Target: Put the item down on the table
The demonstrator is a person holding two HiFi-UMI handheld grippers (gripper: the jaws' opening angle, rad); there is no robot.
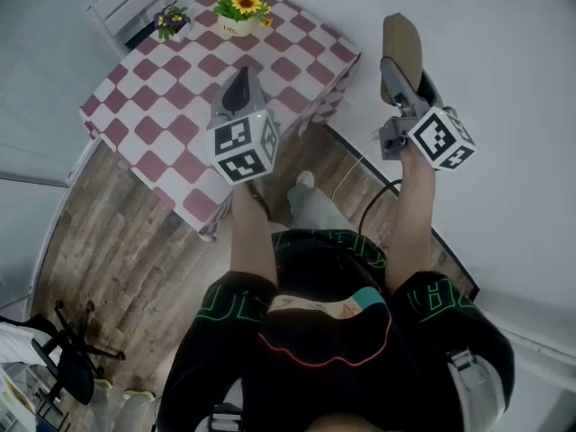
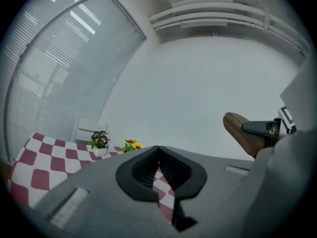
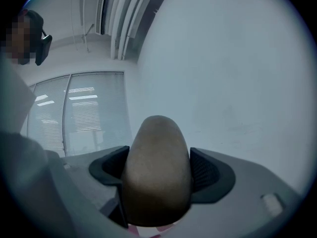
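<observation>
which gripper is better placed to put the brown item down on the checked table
Right. The right gripper is shut on the brown item, though it hangs beside the checked table, not over it. The left gripper is over the table but shut and empty.

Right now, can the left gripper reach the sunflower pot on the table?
Probably yes: the left gripper hangs over the checked table, shut and empty, nothing between it and the sunflower pot.

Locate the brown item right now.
The brown item is clamped in the right gripper, held up at the head view's right, off to the right of the checkered table, not over it.
</observation>
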